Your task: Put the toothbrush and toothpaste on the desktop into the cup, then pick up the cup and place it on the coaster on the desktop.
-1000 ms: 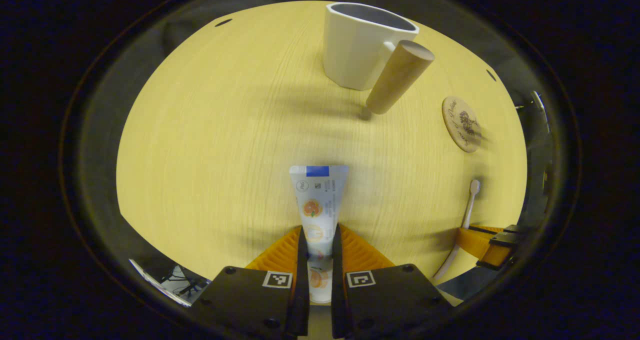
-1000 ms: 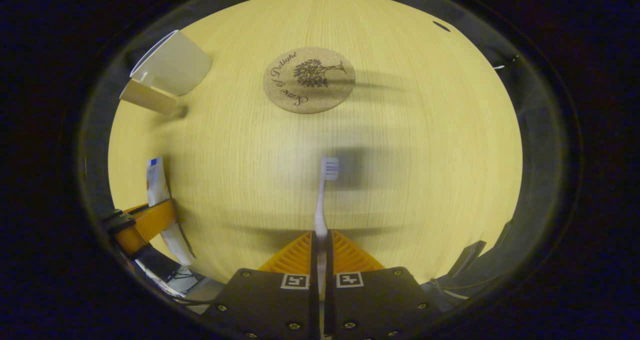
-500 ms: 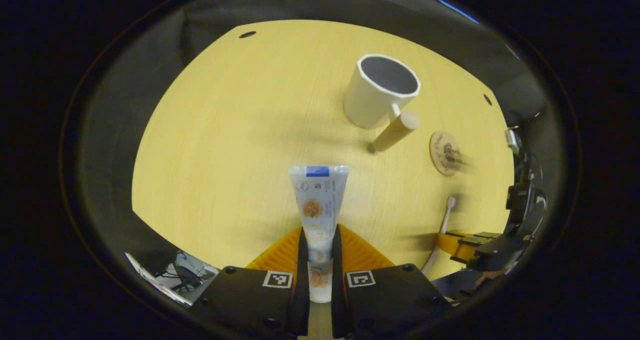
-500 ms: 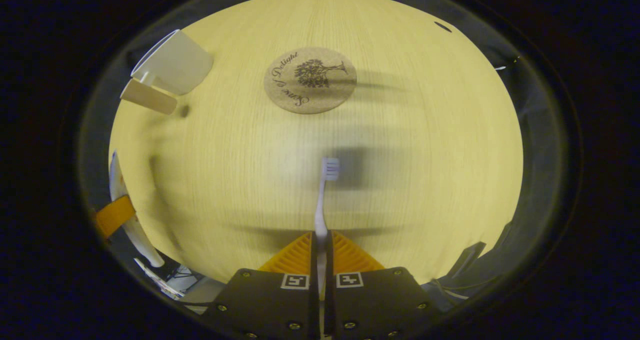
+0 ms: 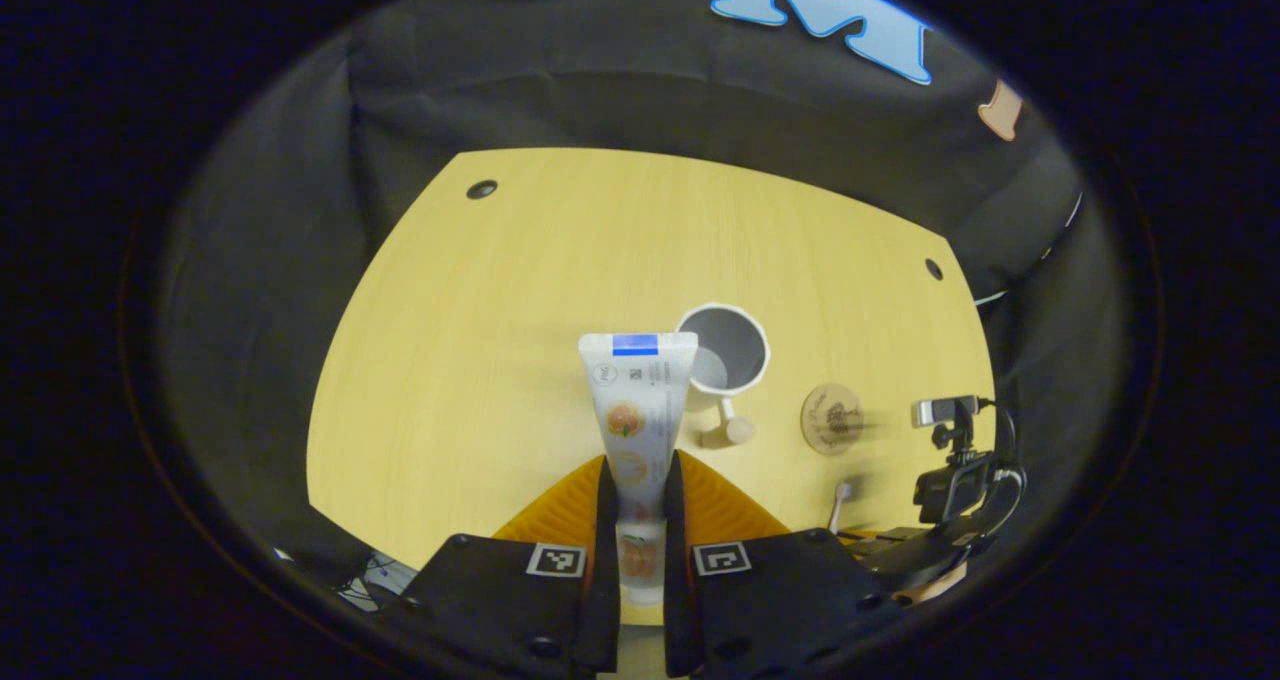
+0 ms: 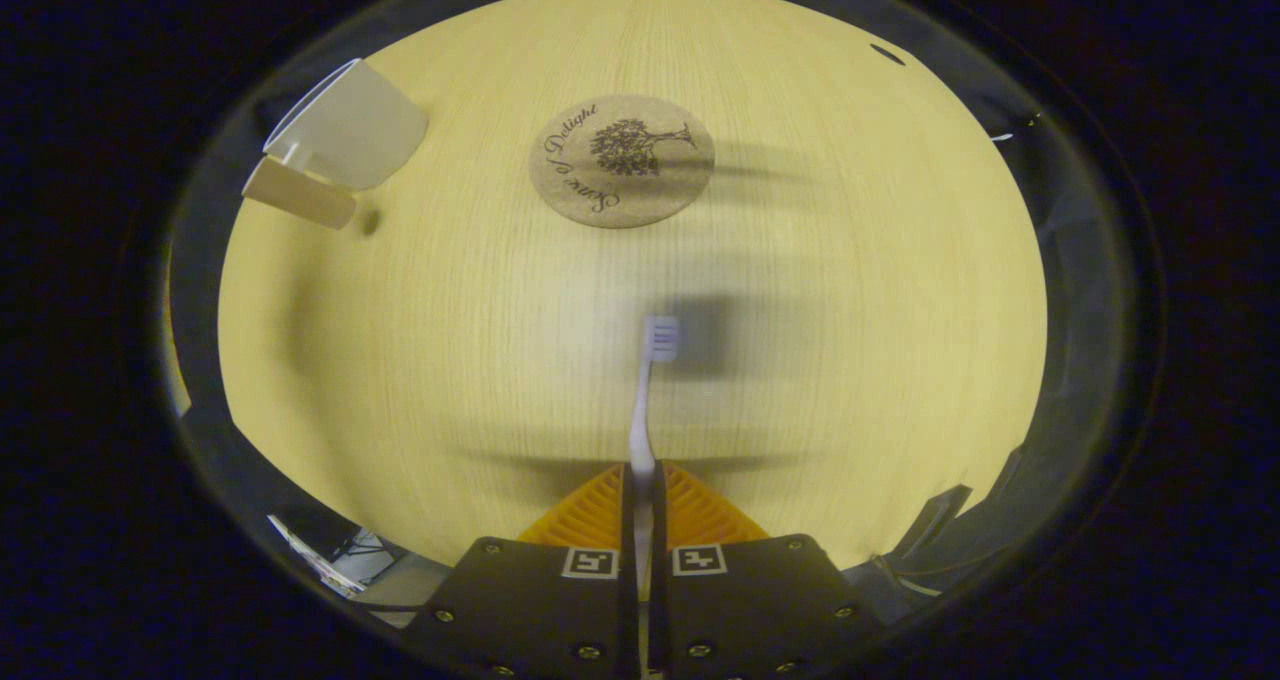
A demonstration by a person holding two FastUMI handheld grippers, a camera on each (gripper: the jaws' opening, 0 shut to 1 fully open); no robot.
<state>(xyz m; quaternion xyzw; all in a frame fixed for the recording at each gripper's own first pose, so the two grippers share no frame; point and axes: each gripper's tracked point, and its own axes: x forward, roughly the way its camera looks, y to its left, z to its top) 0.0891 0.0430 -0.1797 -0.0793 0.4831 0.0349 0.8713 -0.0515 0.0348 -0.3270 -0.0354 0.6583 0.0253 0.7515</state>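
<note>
In the left gripper view, the left tongs (image 5: 636,500) are clamped on a toothpaste tube (image 5: 637,400), one finger on each side of its lower body. The tube's long axis runs straight away from the camera, and its flat crimped end with a blue band points forward and up. It is held high above a pale wooden table (image 5: 520,290), well clear of the surface. Seen from above, a white cup (image 5: 727,352) stands upright on the table with its mouth open to the camera, just beyond and to the right of the tube's crimped end. A wooden handle sticks out from the cup's near side. To the right of the cup, apart from it, a round cork coaster (image 5: 832,418) lies flat.

Lower right in the same view, the toothbrush (image 5: 839,505) shows small, with its head pointing towards the coaster.

In the right gripper view, the right tongs (image 6: 641,490) are closed on the handle of the toothbrush (image 6: 648,390), held low over the table. Its long axis points straight ahead, with the bristled head at the far end, aimed towards the coaster (image 6: 621,161), well short of it. The cup (image 6: 345,138) sits at the far left.
</note>
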